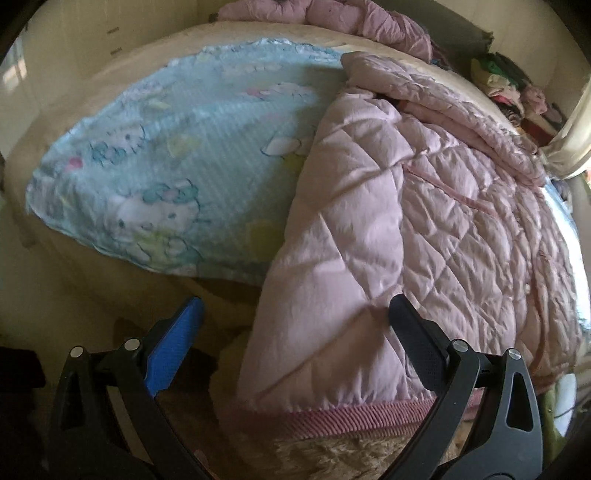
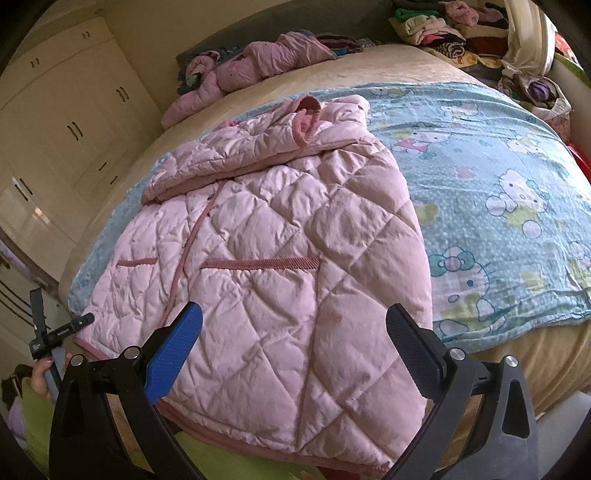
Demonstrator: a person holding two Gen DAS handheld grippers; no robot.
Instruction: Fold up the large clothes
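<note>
Pink quilted jacket (image 2: 280,236) lies on the blue blanket (image 2: 491,192), its hem under my grippers. Left gripper (image 1: 295,328) and right gripper (image 2: 295,332) both gape wide, holding nothing.

A pale pink quilted jacket (image 2: 280,240), stitched in diamonds and trimmed in darker rose ribbing, is lying over a light blue blanket (image 2: 498,192) printed with white cartoon cats and bubbles, which is covering a beige bed (image 2: 369,66). Cream wardrobe doors (image 2: 66,122) are showing dark handles.

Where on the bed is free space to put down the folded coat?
Free: the blue cartoon blanket beside the pink quilted coat, and the beige strip behind it. Crowded: the clothes pile and crumpled pink garment.
</note>
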